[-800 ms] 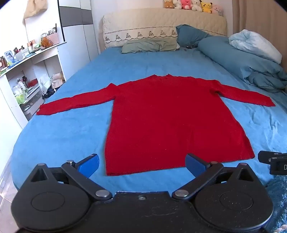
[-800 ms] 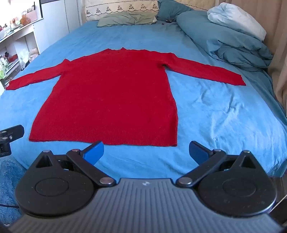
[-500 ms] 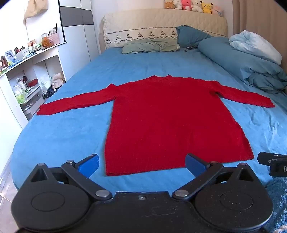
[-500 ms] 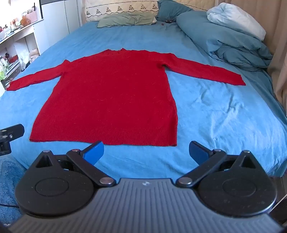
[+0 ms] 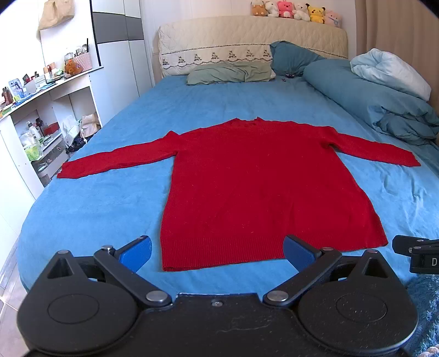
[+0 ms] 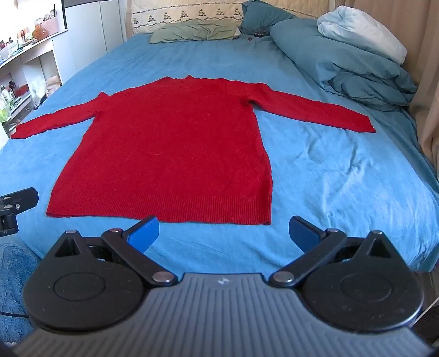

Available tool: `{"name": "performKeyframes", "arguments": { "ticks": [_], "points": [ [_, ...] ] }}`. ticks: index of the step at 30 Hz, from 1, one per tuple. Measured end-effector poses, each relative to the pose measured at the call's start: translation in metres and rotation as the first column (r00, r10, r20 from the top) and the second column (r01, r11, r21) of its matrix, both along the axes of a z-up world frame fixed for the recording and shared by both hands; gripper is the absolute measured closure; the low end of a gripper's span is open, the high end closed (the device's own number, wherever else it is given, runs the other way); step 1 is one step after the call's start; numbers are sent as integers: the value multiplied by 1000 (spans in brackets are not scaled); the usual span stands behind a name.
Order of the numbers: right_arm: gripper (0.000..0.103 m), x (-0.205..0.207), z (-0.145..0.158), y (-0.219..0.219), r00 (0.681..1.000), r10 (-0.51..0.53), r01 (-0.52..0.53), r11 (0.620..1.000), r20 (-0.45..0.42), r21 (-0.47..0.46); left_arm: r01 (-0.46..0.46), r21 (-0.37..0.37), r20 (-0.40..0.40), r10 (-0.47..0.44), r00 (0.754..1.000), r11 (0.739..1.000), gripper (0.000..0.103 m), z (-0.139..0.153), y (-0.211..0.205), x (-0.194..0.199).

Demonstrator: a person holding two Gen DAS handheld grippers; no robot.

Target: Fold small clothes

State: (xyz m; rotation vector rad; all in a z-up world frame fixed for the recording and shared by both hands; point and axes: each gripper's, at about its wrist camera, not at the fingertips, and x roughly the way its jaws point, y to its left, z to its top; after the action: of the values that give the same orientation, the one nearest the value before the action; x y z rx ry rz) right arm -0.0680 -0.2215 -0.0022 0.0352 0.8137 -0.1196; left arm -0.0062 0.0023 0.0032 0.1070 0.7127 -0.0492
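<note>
A red long-sleeved sweater (image 5: 260, 186) (image 6: 175, 153) lies flat on the blue bed sheet (image 5: 90, 208), both sleeves spread out sideways and the ribbed hem nearest me. My left gripper (image 5: 216, 251) hovers just short of the hem, jaws wide open with nothing between the blue pads. The right gripper (image 6: 223, 232) also hangs before the hem, toward its right corner, open and holding nothing. Part of the other gripper shows at each view's edge.
Pillows (image 5: 230, 72) and a bunched blue duvet (image 5: 384, 104) lie at the head and right side of the bed (image 6: 343, 175). White shelves (image 5: 41, 129) full of small items stand on the left. Soft toys (image 5: 296, 9) sit on the headboard.
Both grippers have crept slightly forward toward the hem; the sweater lies unmoved and the jaws stay wide.
</note>
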Motion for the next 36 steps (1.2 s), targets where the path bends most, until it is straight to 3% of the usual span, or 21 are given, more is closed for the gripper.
{"name": "performKeyframes", "arguments": {
  "ticks": [36],
  "points": [
    [0, -1, 8, 7, 1000, 4, -4, 1000, 7, -2, -13, 15, 19, 13, 1000, 1000, 0, 4, -5, -5]
  ]
}}
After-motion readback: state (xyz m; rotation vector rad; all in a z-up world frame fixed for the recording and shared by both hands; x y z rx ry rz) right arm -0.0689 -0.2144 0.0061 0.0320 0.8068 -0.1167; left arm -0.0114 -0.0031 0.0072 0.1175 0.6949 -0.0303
